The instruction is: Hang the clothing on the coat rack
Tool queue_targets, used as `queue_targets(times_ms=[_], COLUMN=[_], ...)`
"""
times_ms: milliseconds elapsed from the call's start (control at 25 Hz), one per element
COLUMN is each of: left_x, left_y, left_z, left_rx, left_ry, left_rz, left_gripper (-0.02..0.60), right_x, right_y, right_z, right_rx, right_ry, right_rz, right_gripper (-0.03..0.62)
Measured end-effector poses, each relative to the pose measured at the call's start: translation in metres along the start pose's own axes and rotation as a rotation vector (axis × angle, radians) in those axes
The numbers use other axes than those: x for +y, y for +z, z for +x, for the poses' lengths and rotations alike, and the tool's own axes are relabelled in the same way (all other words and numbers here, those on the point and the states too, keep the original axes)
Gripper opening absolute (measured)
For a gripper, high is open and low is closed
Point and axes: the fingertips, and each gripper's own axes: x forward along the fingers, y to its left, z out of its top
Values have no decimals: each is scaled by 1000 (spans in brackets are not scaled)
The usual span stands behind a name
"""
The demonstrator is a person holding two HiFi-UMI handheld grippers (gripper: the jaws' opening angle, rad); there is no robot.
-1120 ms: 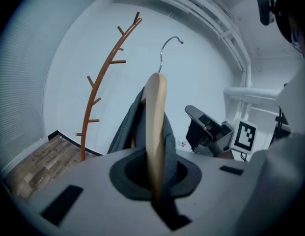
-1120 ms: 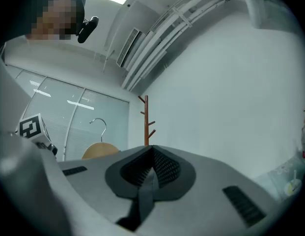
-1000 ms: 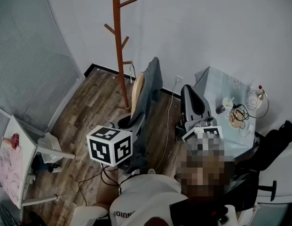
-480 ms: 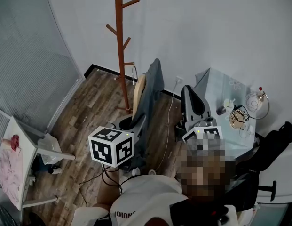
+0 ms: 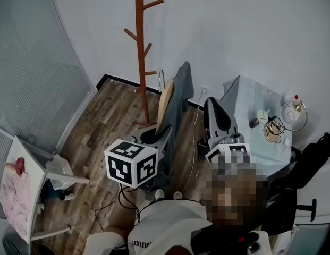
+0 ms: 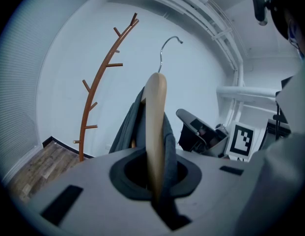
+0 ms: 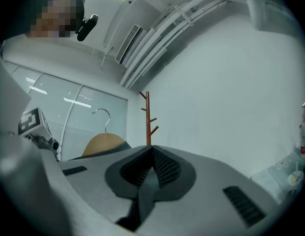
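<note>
A brown wooden coat rack stands by the white wall, its pegs bare; it also shows in the left gripper view and the right gripper view. My left gripper is shut on the lower edge of a wooden hanger that carries a grey garment. The hanger stands upright with its metal hook on top, short of the rack. My right gripper hangs to the right of the garment, apart from it. Its jaws are shut, and no object is clearly between them.
At the right is a glass table bearing cables and small items, with a black chair beside it. A white table with pink cloth and a white stool stand at the left. Cables lie on the wood floor.
The whole head view has slid slightly to the right. The hanger, garment and both grippers keep about the same places relative to the rack. The left grip is unchanged.
</note>
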Motion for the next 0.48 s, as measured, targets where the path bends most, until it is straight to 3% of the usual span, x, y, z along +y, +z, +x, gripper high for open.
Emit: queue_targets(times_ms=[480], left_x=[3], left_y=[3], left_z=[12], left_rx=[-3], left_ry=[-74], left_rz=[-1], left_gripper=[25], right_x=[-4], right_y=[-5], right_z=[-21], right_rx=[3], right_ry=[-104], right_rz=[-33], right_gripper=[20])
